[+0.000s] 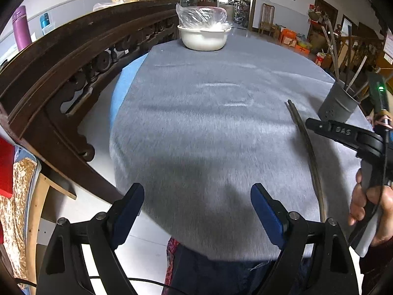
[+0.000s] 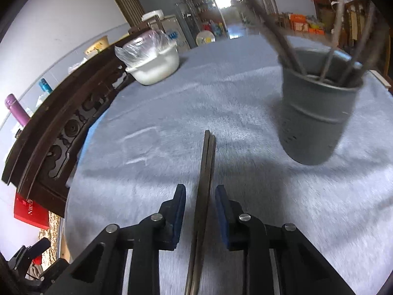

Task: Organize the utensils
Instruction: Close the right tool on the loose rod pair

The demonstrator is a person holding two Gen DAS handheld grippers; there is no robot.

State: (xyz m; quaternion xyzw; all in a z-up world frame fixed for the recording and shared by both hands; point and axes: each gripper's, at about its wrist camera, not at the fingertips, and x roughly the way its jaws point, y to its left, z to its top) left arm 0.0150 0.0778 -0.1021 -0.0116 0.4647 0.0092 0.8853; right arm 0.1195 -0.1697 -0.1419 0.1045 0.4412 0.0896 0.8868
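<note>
A pair of dark chopsticks (image 2: 205, 172) lies on the grey cloth, running away from the camera between the jaws of my right gripper (image 2: 200, 194). The jaws stand open on either side of the chopsticks with a gap on both sides. The chopsticks also show in the left wrist view (image 1: 308, 147), with the right gripper (image 1: 319, 125) beside them. A grey utensil holder (image 2: 316, 113) with several utensils in it stands to the right; it also shows in the left wrist view (image 1: 337, 103). My left gripper (image 1: 197, 196) is open and empty above the table's near edge.
A white bowl (image 1: 202, 38) covered with a plastic bag stands at the far side of the round table (image 1: 196, 123). A dark carved wooden bench back (image 1: 61, 73) runs along the table's left. A purple bottle (image 1: 21, 28) stands behind it.
</note>
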